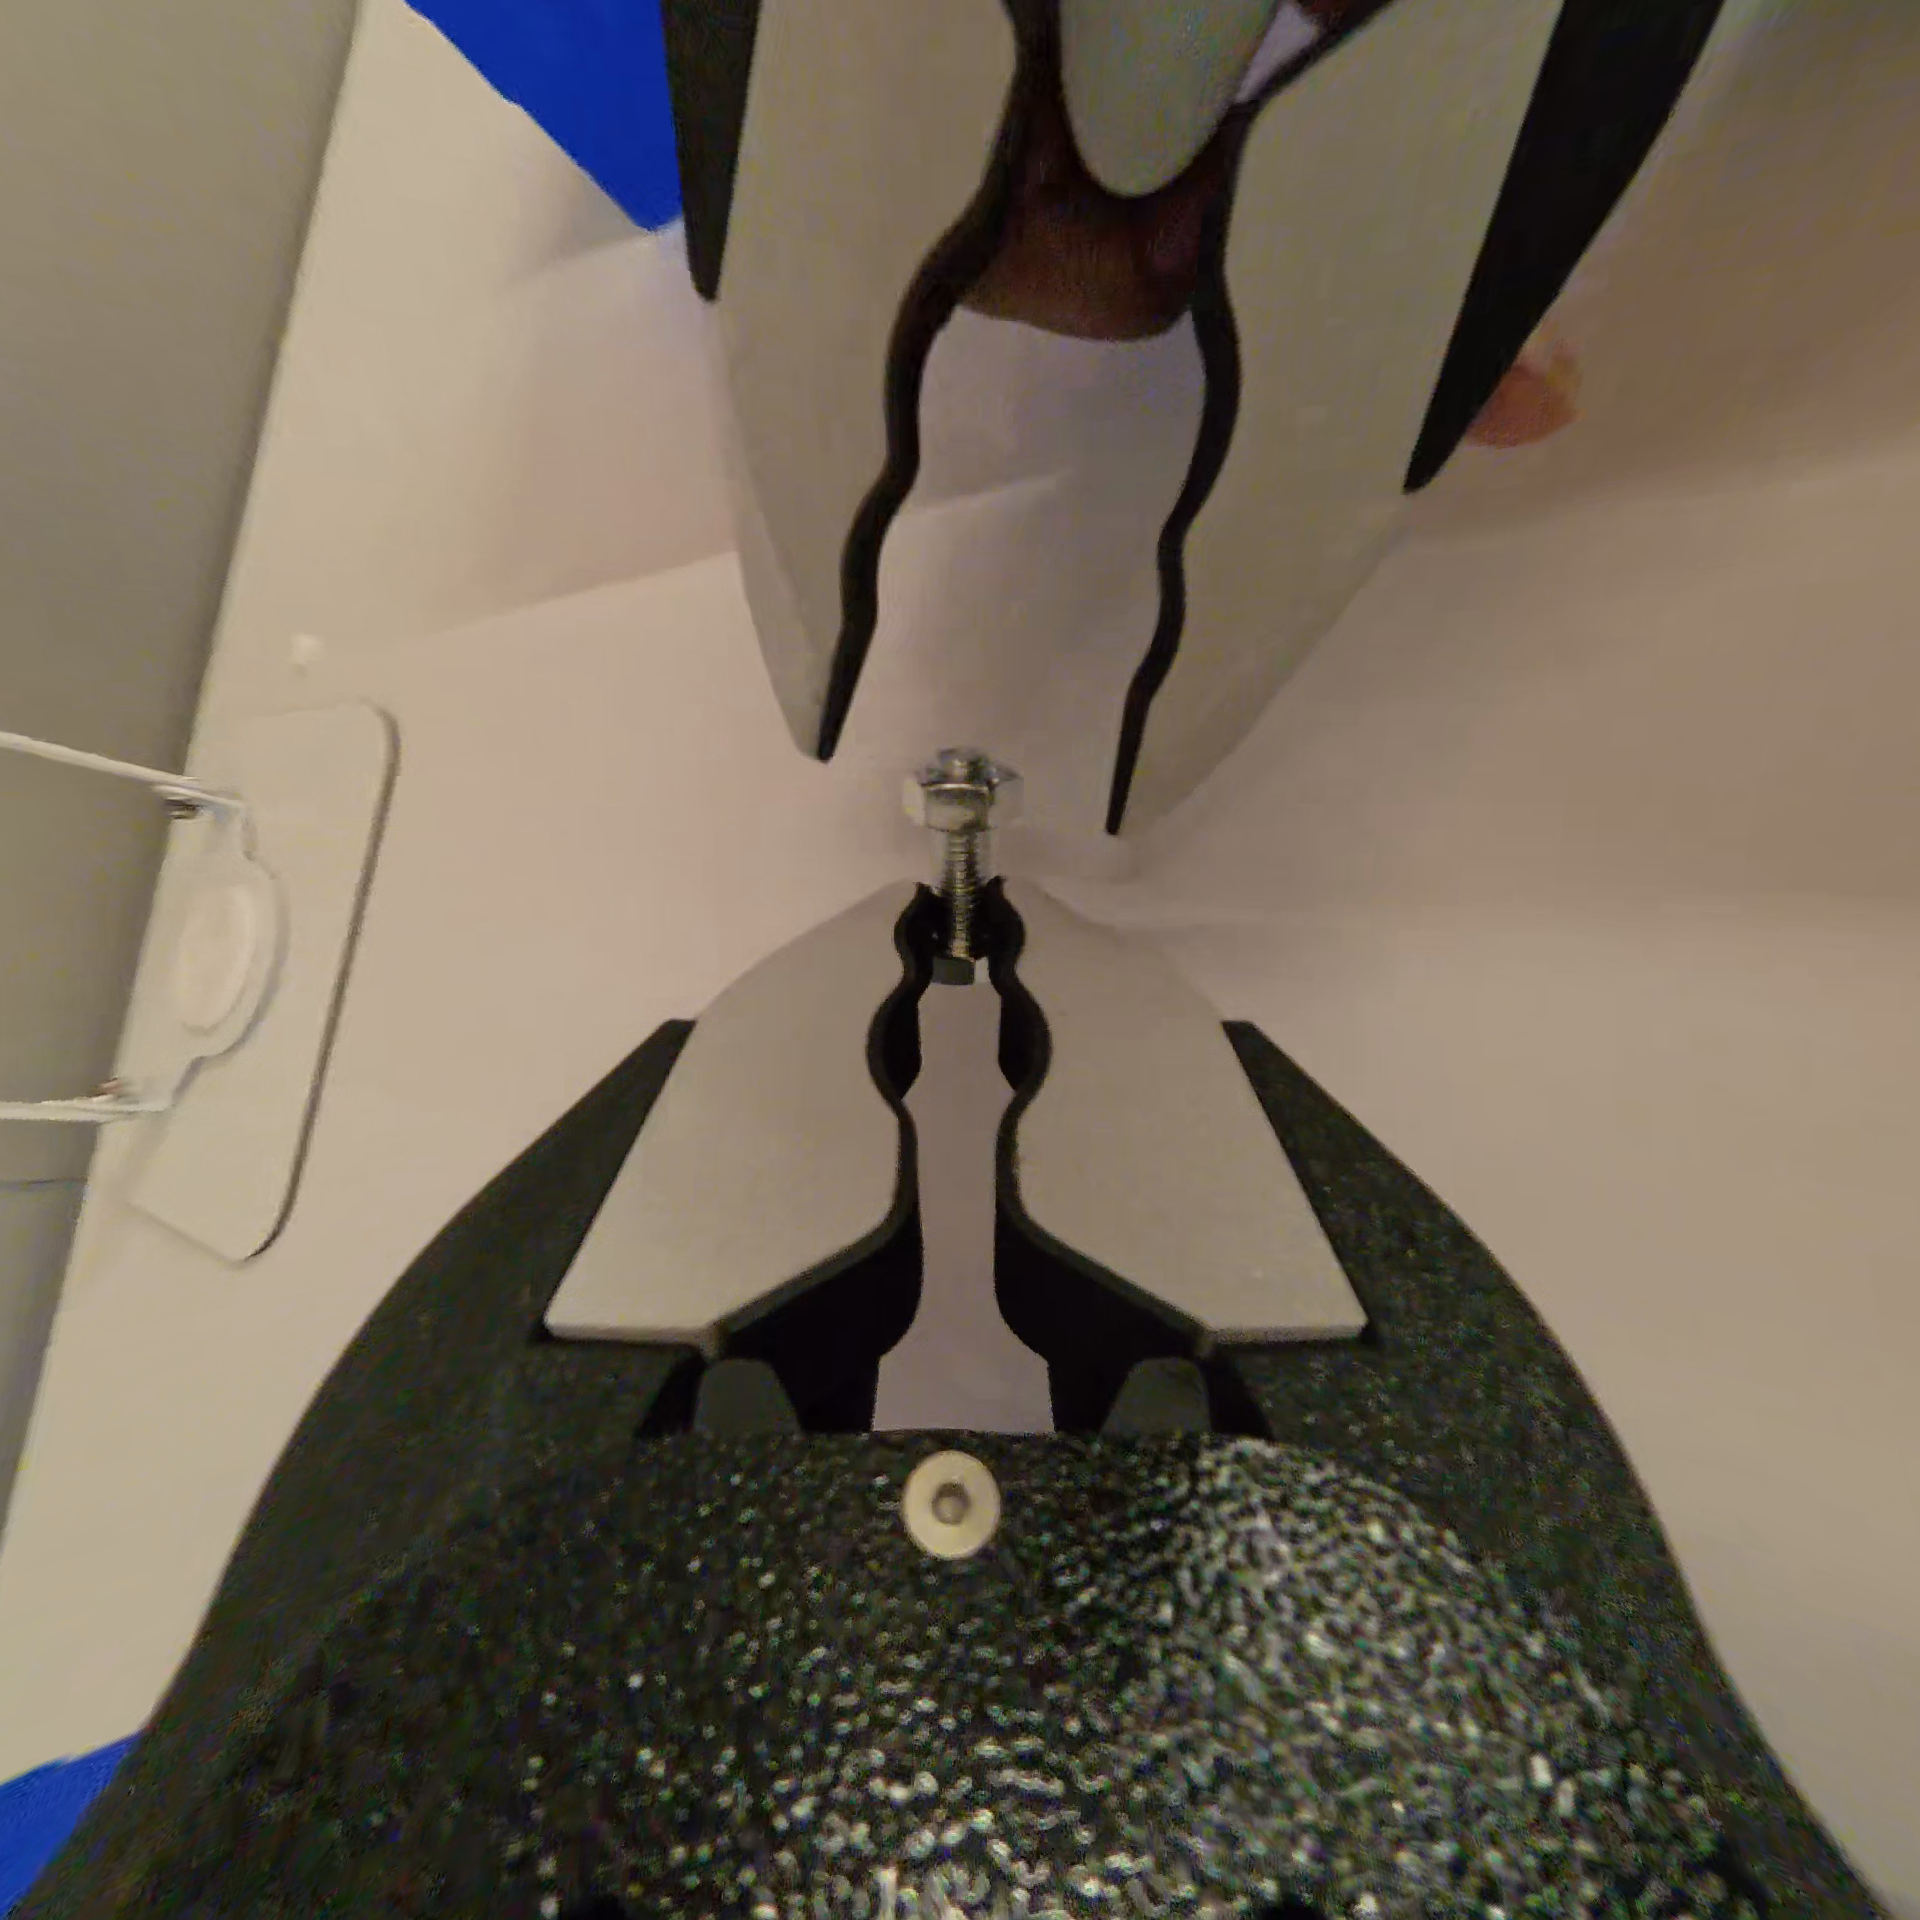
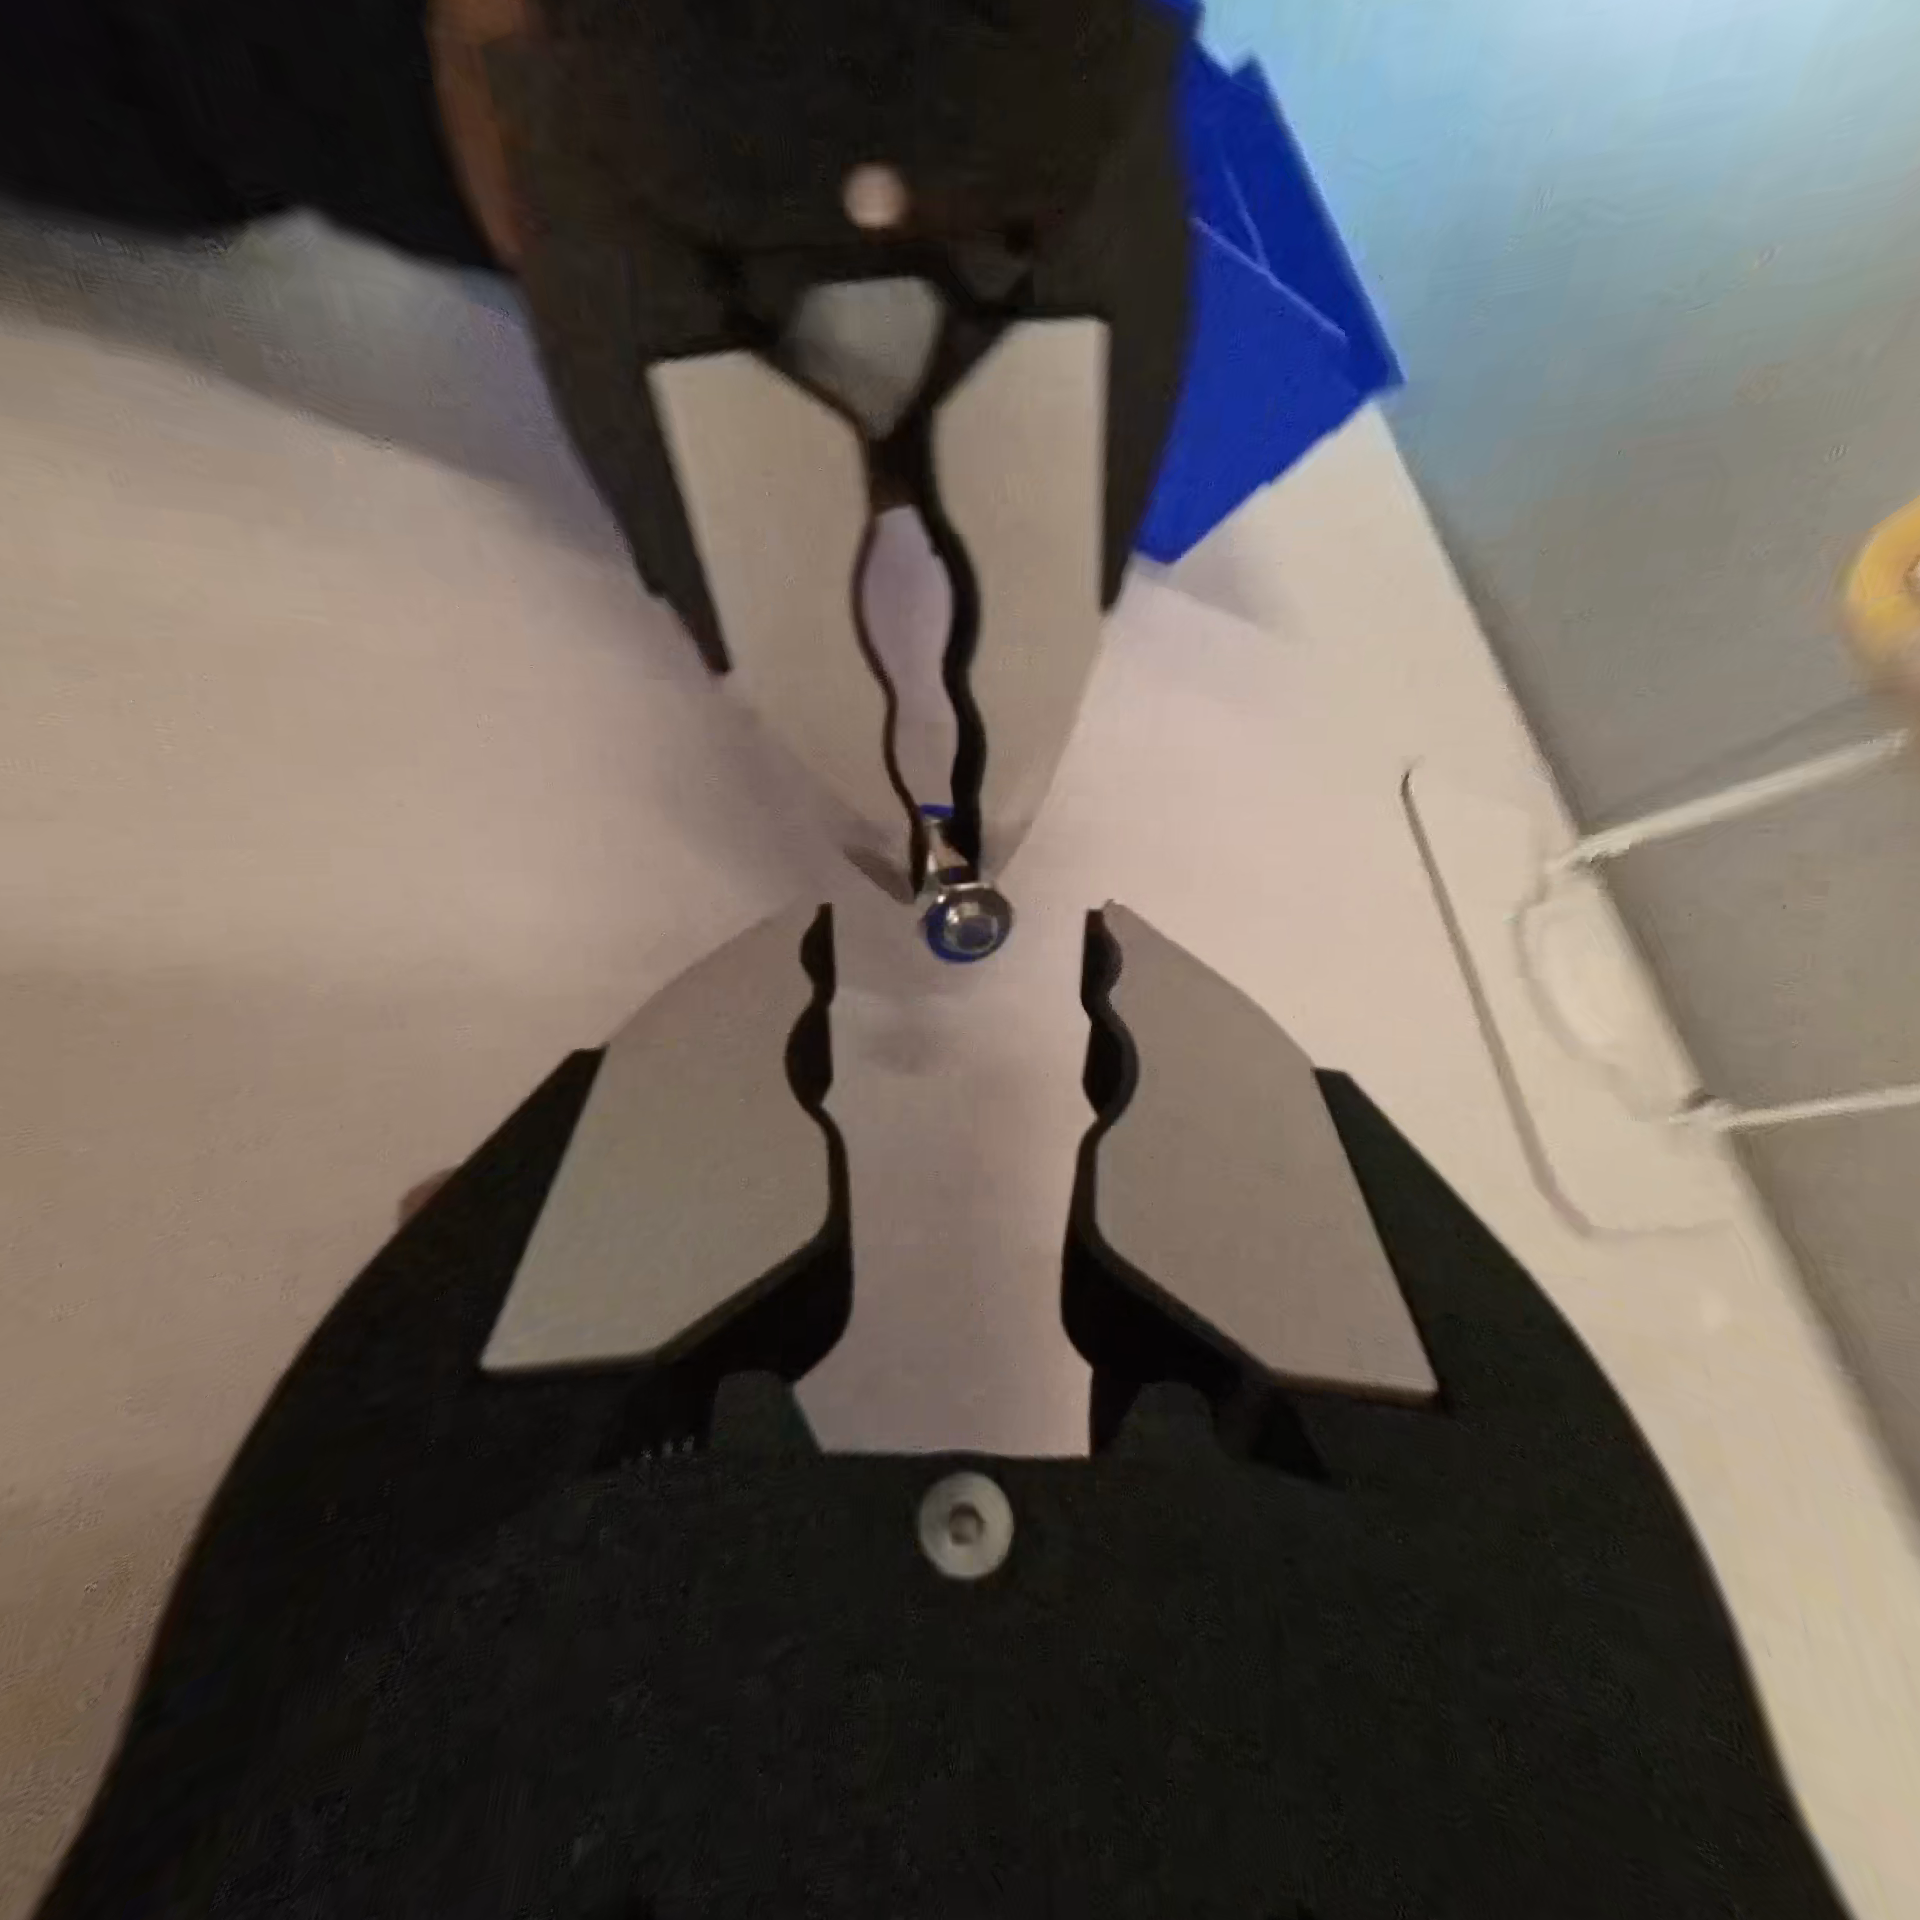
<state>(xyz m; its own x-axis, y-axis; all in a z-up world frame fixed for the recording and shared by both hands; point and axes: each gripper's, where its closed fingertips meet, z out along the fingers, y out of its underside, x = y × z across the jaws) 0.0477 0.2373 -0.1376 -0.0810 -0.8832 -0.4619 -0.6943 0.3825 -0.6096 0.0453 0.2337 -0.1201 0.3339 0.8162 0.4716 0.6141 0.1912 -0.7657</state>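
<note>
Bolt: the small silver bolt [image 1: 957, 873] sits in my left tool [image 1: 958, 902], gripped by the threaded shank near the head, so the far end with the nut [image 1: 961, 798] sticks out free beyond my fingertips.
Left tool: nearly closed, both fingertips pressing on the bolt's shank; I hold it level above the white tabletop [image 1: 1558, 935], so the nut end is open to reach.
Right tool: my right tool [image 2: 958, 925] is wide open and holds nothing; its fingertips [image 2: 821, 935] stand either side of the nut end, apart from it, pointing straight at my left tool.
Why so: the two tools face each other tip to tip, the bolt lying along the line between them.
Edges: the tabletop ends at a grey wall [image 2: 1662, 520]; a clear plastic hook plate with white wires [image 1: 260, 977] lies by that edge.
Open room: a blue object [image 2: 1268, 343] is well behind my left tool; the tabletop beneath and beside the tools is bare white.
</note>
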